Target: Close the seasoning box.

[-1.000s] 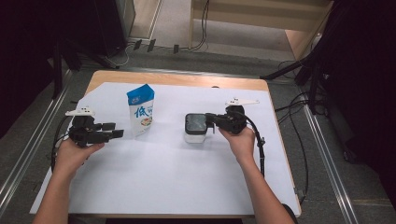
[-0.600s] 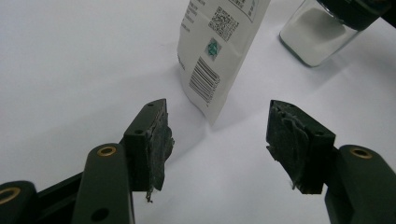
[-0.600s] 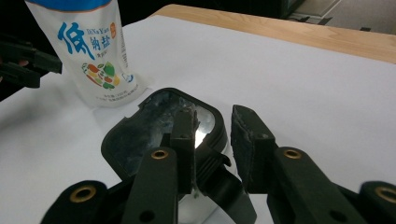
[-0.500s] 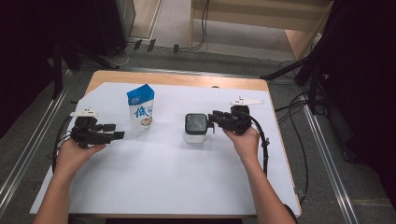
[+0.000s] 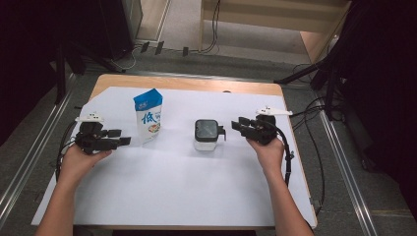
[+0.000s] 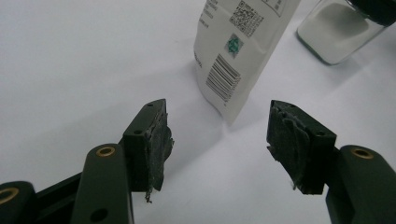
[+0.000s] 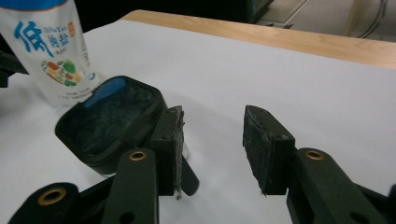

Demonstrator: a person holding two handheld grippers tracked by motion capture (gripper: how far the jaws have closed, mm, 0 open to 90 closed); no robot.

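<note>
Right gripper: I see it just to the right of the jar, jaws level and aimed toward it. They have just been opening; nothing sits between the pads now, only bare white sheet showing through the gap in the right gripper view.
Jar: a small clear jar with a black square lid and white powder inside, standing upright near the middle of the table. A short black tab sticks out from the lid on the side facing my right gripper. In the right gripper view the lid lies just beyond and to the side of one jaw, close to it, but I cannot tell whether they touch.
Left gripper: held low at the left side of the table, jaws apart with nothing in them, pointing toward the pouch.
Salt pouch: a white stand-up bag with a blue top and blue characters, upright, left of the jar and apart from it. In the left gripper view its barcode side stands just ahead of the open jaws, untouched.
Table: wooden top, mostly covered by a white sheet.
Hands: my left hand and right hand each grip a tool from below.
</note>
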